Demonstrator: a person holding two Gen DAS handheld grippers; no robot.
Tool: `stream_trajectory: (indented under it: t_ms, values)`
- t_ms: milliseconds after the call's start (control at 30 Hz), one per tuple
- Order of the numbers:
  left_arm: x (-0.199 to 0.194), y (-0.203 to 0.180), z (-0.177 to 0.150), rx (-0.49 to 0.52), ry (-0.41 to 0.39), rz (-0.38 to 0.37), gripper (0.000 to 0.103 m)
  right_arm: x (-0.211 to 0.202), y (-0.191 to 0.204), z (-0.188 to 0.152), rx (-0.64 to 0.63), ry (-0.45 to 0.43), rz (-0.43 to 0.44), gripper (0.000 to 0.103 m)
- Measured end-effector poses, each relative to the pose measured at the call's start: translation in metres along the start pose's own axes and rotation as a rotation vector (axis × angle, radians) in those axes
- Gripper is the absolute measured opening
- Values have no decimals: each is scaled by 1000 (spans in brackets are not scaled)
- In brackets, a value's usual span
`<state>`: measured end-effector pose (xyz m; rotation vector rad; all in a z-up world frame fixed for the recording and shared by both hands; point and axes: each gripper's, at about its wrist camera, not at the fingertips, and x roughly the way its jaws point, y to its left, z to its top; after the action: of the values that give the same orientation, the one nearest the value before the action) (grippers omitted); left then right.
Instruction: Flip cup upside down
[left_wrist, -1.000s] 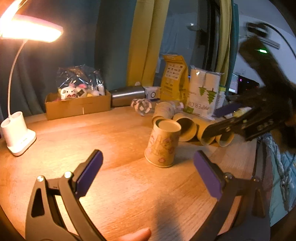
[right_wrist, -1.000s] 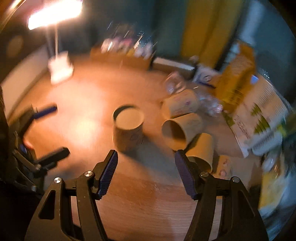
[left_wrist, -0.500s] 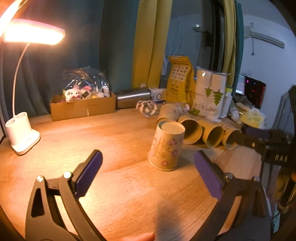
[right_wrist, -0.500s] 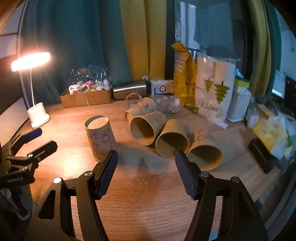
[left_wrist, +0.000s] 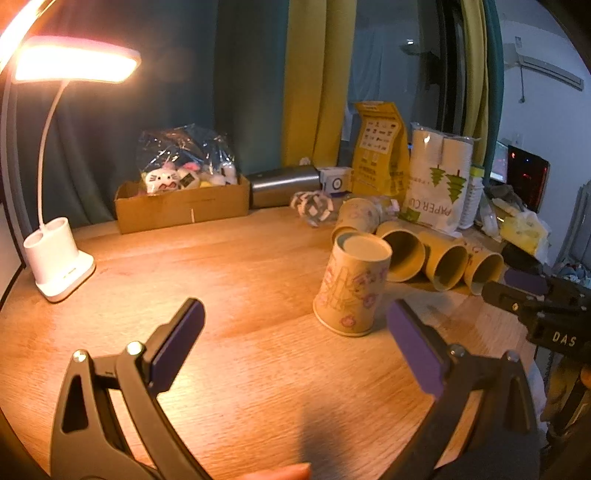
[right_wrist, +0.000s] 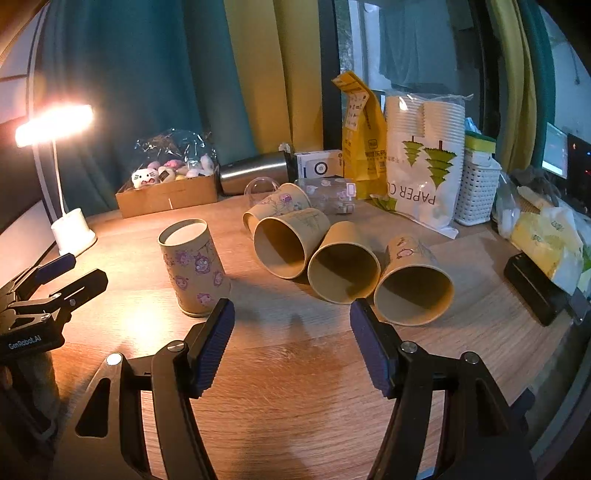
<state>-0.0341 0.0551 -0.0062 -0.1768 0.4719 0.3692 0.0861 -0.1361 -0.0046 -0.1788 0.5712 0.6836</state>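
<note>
A paper cup with purple flower print stands upside down on the round wooden table, base up; it also shows in the right wrist view. Several paper cups lie on their sides behind it, mouths toward me. My left gripper is open and empty, just short of the cup. My right gripper is open and empty, in front of the lying cups and right of the standing cup. Each gripper shows in the other's view: right, left.
A lit white desk lamp stands at the left. A cardboard box of plush toys, a steel flask, a yellow bag and a pack of paper cups line the back. A black box lies at the right edge.
The right gripper swung from looking down over the cups to a level view and drew back to the right. The left gripper barely moved. The printed cup stays standing upside down.
</note>
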Motion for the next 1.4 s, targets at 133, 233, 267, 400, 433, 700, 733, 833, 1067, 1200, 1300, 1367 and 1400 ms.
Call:
stream_trajectory:
  t_ms: [133, 233, 267, 400, 433, 700, 733, 833, 1067, 1200, 1300, 1367, 1400]
  values:
    - [0, -1, 0, 5, 2, 2, 100, 1, 0, 0, -2, 3, 2, 68]
    - [0, -1, 0, 5, 1, 4, 100, 2, 1, -1, -4, 7, 4, 68]
    - [0, -1, 0, 5, 2, 4, 100, 2, 1, -2, -5, 8, 5, 68]
    - [1, -1, 1, 7, 4, 4, 100, 4, 3, -1, -5, 13, 7, 68]
    - [1, -2, 1, 8, 5, 5, 100, 5, 3, -1, -4, 13, 8, 68]
    - [2, -2, 1, 12, 8, 7, 100, 6, 4, -2, -5, 16, 10, 69]
    - [1, -2, 1, 12, 8, 8, 100, 6, 3, -2, -5, 16, 11, 69]
    - [2, -2, 1, 12, 9, 7, 100, 6, 3, -2, -5, 17, 11, 69]
    - [2, -2, 1, 14, 12, 10, 100, 7, 4, -2, -5, 17, 11, 69]
    - [2, -2, 1, 14, 12, 10, 100, 7, 3, -2, -5, 17, 11, 69]
    - [2, -2, 1, 14, 12, 10, 100, 7, 3, -2, -5, 17, 12, 69]
    - [2, -2, 1, 14, 11, 10, 100, 7, 4, -2, -6, 17, 11, 69]
    - [2, -2, 1, 14, 12, 10, 100, 7, 4, -2, -5, 17, 11, 69]
